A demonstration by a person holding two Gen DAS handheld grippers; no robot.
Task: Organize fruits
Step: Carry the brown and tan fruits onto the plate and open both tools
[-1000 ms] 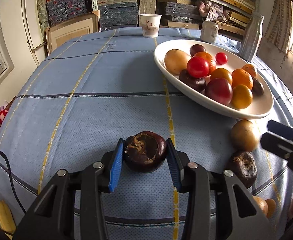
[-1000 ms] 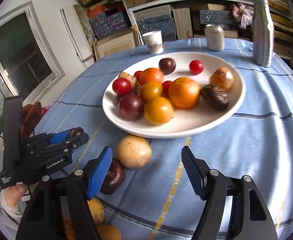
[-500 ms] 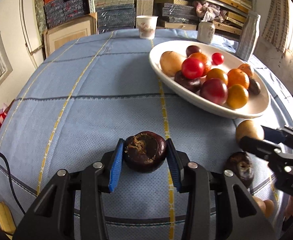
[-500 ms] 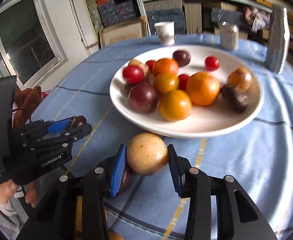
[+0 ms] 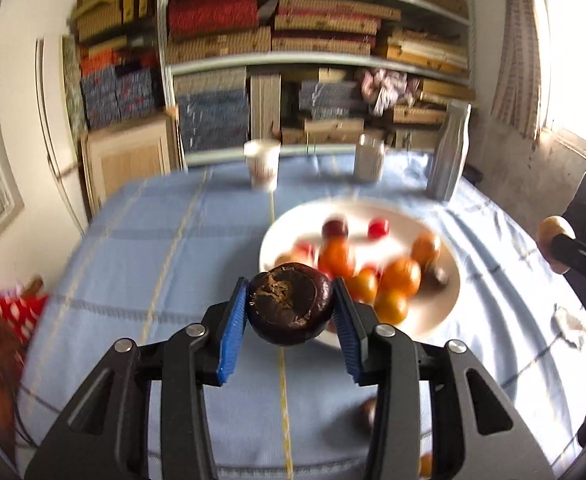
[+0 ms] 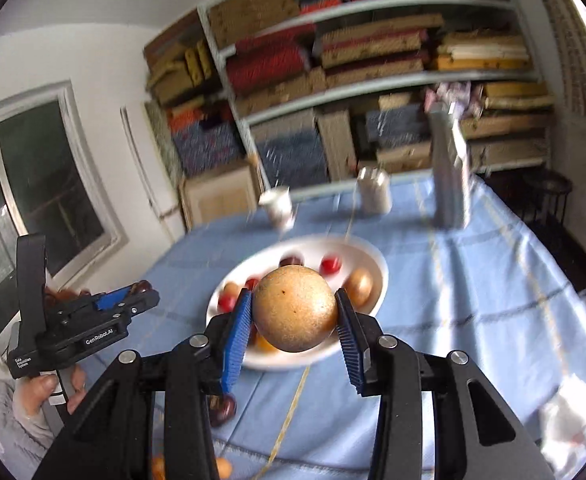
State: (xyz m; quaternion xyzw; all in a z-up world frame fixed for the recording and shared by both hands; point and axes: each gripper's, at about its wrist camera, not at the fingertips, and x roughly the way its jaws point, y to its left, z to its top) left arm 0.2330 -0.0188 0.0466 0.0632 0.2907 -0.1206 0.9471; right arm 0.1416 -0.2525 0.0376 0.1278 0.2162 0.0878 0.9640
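Both tongs pinch fruit at frame centre, left gripper [image 5: 291,312] a dark wrinkled purple fruit [image 5: 290,309], right gripper [image 6: 293,316] a round tan fruit [image 6: 295,308]; lower each gently into gaps on the white oval plate [image 5: 451,280].

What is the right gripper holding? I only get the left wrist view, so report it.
Observer: The right gripper is shut on a round tan fruit, with both pads pressed on its sides.
Operator: Report what is loose on the cloth near it.
Observer: In the right wrist view a loose dark fruit lies on the cloth under that gripper.
Operator: Name anything else down there.
Observer: Small orange fruits lie at the cloth's near edge.
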